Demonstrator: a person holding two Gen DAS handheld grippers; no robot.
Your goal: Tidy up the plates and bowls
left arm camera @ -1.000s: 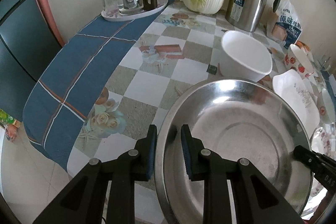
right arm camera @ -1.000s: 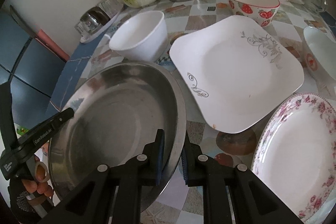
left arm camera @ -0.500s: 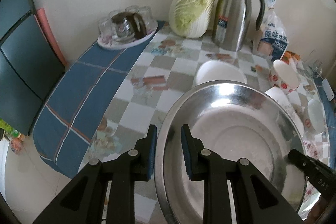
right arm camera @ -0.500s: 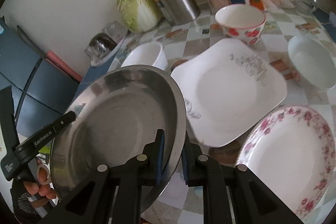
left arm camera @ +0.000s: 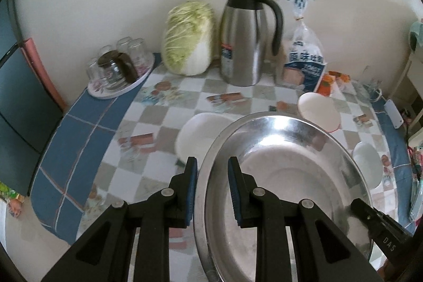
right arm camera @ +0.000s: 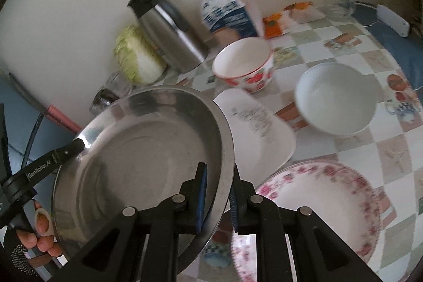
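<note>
Steel basin (left arm camera: pixel 285 176): fills the lower right of the left wrist view and the lower left of the right wrist view (right arm camera: pixel 142 149); raised above the desk and tilted, pinched at opposite sides of its rim by both grippers.
Left gripper (left arm camera: pixel 211 189): bottom centre of its view, pinching the basin's rim, one blue pad inside the wall, one outside.
Right gripper (right arm camera: pixel 216 200): bottom centre of its view, pinching the rim the same way; its black tip also shows at the lower right of the left wrist view.
White bowl (left arm camera: pixel 195 134): just beyond the basin's upper left edge in the left wrist view, partly hidden by it.
Square white plate (right arm camera: pixel 259 134): centre of the right wrist view, partly under the basin's rim.
Floral plate (right arm camera: pixel 317 216): lower right of that view.
Strawberry bowl (right arm camera: pixel 244 65): upper centre, behind the square plate.
Plain white bowl (right arm camera: pixel 334 97): right of centre.
Desk (left arm camera: pixel 158 123): checked cloth with a blue border.
Back of desk, by the wall: cabbage (left arm camera: pixel 189 38), steel flask (left arm camera: pixel 244 36), bread bag (left arm camera: pixel 304 60), tray of glasses (left arm camera: pixel 119 70) at upper left.
</note>
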